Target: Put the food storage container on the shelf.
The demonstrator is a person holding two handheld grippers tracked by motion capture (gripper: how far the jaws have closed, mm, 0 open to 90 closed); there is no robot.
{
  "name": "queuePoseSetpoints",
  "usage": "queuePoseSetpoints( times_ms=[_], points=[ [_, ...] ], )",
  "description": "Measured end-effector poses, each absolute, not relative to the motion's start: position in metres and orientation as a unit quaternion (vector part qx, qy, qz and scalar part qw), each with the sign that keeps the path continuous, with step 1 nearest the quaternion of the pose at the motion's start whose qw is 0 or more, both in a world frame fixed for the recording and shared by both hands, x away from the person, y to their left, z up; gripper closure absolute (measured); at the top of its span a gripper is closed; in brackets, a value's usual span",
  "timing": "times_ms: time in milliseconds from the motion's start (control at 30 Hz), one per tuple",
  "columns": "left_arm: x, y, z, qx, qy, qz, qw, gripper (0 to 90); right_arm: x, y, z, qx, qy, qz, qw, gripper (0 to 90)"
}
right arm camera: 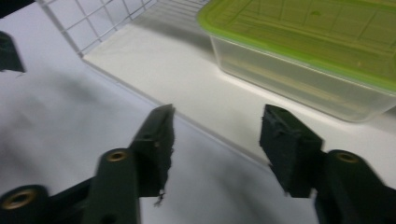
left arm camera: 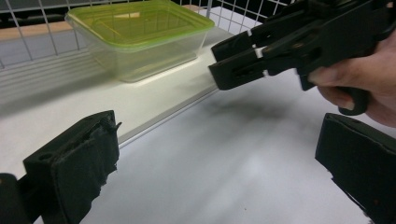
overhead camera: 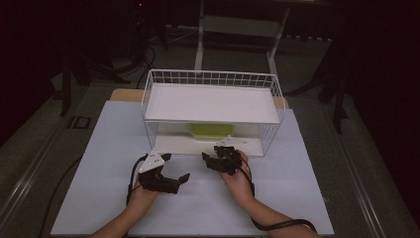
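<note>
Jaws spread wide and empty on the left gripper, low over the white desk at about 7 o'clock from the wire rack. Jaws likewise parted and empty on the right gripper, just short of the rack's open front edge at 6 o'clock. Beyond, at 12 o'clock from both, a clear container with green lid on the lower shelf, under the white upper shelf. Dark floor all round.
</note>
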State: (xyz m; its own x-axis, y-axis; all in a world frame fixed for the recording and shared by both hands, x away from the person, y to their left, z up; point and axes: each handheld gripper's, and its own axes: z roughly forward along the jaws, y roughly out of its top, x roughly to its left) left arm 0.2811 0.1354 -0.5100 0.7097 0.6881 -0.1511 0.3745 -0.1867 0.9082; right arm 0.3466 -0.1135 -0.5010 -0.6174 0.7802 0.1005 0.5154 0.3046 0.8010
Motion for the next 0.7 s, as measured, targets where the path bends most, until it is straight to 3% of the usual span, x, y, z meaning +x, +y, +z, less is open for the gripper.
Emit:
queuePoseSetpoints(
  times_ms=[233, 700],
  points=[
    [0.280, 0.134, -0.506, 0.759, 0.342, 0.136, 0.538, 0.2, 0.341, -0.119, -0.498, 0.397, 0.798, 0.436, 0.126, 22.2],
    [0.264, 0.141, -0.487, 0.761, 0.307, 0.123, 0.558, 0.2, 0.311, -0.147, -0.488, 0.380, 0.796, 0.455, 0.124, 19.1]
  ],
)
